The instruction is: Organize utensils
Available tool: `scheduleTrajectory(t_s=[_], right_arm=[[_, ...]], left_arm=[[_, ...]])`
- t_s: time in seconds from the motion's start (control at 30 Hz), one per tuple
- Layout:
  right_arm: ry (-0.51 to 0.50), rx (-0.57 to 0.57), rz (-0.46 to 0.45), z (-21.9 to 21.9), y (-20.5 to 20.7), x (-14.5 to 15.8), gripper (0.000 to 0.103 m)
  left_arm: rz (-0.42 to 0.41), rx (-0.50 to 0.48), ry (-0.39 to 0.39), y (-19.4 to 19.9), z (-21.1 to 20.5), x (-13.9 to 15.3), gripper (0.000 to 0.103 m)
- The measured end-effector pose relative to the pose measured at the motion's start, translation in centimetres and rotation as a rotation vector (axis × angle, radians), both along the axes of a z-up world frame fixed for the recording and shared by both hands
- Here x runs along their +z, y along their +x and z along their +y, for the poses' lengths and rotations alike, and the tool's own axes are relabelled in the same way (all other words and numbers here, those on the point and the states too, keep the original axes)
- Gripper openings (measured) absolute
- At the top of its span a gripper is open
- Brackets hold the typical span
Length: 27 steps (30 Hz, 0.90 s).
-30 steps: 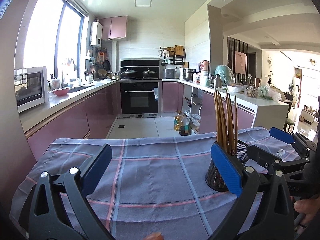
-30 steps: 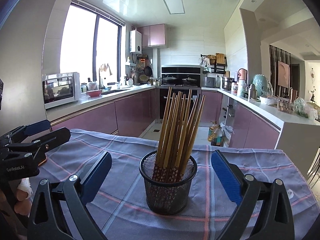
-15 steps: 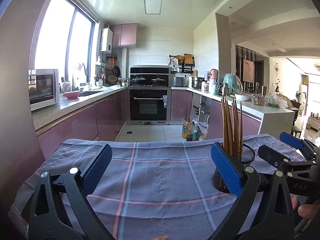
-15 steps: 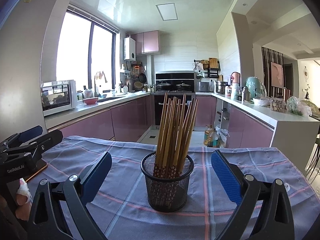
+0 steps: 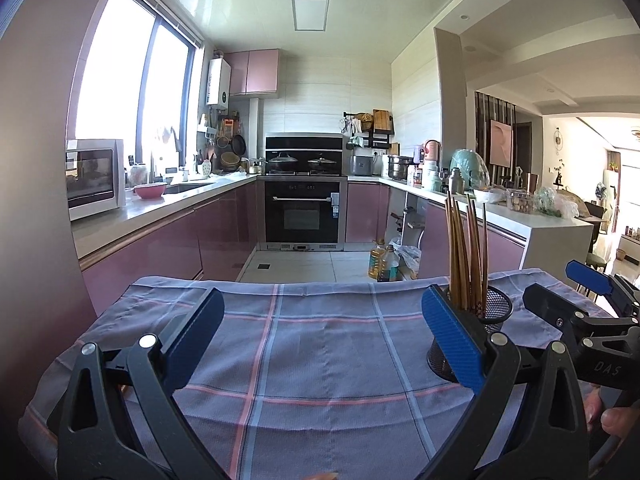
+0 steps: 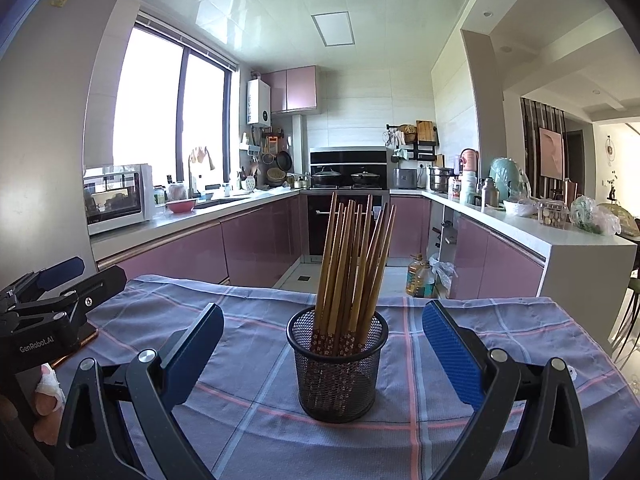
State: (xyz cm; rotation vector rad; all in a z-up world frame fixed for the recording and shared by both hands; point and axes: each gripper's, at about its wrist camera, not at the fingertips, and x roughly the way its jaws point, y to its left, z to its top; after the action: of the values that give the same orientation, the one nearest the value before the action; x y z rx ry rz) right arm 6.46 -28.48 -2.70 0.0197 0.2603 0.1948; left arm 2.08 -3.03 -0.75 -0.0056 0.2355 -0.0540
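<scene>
A black wire-mesh holder (image 6: 337,364), cylindrical and open at the top, is seen standing upright on a plaid tablecloth (image 6: 440,440) of woven fabric, grey-blue with pink and pale blue lines. A bundle of slender wooden chopsticks (image 6: 352,264) is held in it, fanned slightly outward toward 12 and 1 o'clock; their lower ends, patterned with small pale flowers on a dark ground, are visible through the mesh.

The right gripper (image 6: 322,350) is held with its two fingers spread wide apart, nothing being clamped. Its pads are flat, rectangular and covered in a ribbed blue material, mounted on matte black arms with round silver pivots. In the right wrist view the holder is framed between the pads, which are clear of it on both sides.

The left gripper (image 5: 322,340) is likewise seen with its fingers well apart and empty, over bare cloth. In its view the holder (image 5: 496,312) is placed at about 3 o'clock, partly hidden behind the right-hand blue pad, with the chopsticks (image 5: 466,256) rising above it. Further toward 3 o'clock the right gripper (image 5: 568,292) is seen from the side, black with a blue tip, and a fingertip of the person is glimpsed at the lower right edge.

In the right wrist view the left gripper (image 6: 76,276) is seen at 9 o'clock, its black body bearing white lettering, with a bandaged finger below it.
</scene>
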Motion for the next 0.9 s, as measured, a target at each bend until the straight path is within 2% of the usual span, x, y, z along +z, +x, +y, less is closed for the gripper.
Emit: scheduleTrajectory(t_s=[0.9], right_arm=[[0.014, 0.004, -0.003, 0.39, -0.21, -0.03, 0.096]], left_arm=[[-0.008, 0.021, 0.005, -0.80, 0.48, 0.25, 0.097]])
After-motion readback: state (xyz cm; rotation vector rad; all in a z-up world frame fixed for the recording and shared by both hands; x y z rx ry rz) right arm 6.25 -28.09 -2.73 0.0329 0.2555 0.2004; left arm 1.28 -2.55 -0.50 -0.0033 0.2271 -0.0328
